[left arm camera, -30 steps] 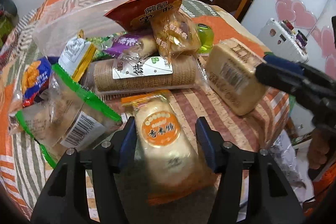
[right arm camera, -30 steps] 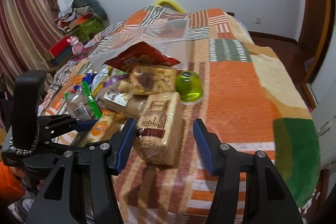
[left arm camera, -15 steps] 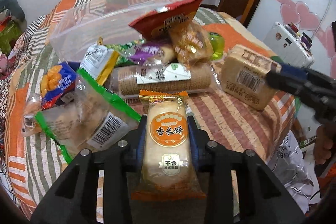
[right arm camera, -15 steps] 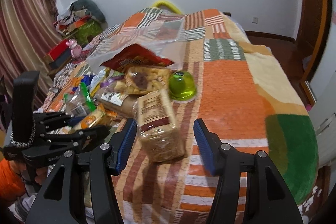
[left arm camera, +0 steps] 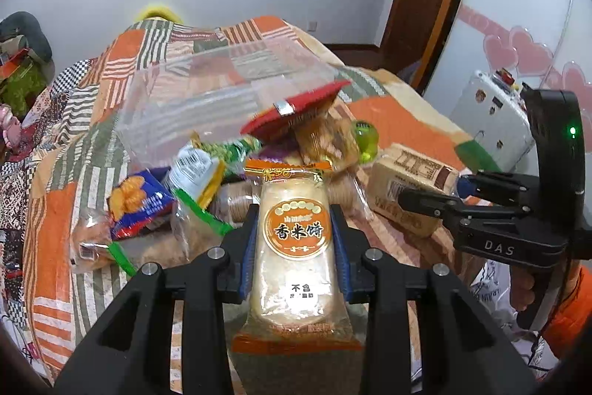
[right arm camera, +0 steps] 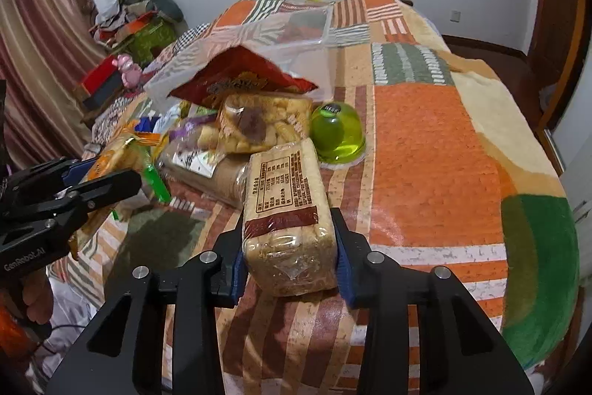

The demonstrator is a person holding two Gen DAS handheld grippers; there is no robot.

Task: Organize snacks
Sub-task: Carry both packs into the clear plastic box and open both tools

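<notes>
Your left gripper pinches a rice cracker packet with an orange round label, both blue pads pressed to its sides and the packet running lengthwise between the fingers, its top end toward the snack heap ahead. Your right gripper clamps a tan brick-shaped biscuit pack, pads tight on either flank, the pack's far end pointing toward the heap.

Just beyond the biscuit pack sits a green jelly cup on the patchwork blanket, slightly right of your right fingers. Ahead and left of them lie a clear bag of fried snacks, a red foil bag on top, and a roll of round biscuits underneath. A clear plastic bin stands farther back, behind the heap.

Left of your left fingers lie a blue snack packet and a green-edged clear bag.
</notes>
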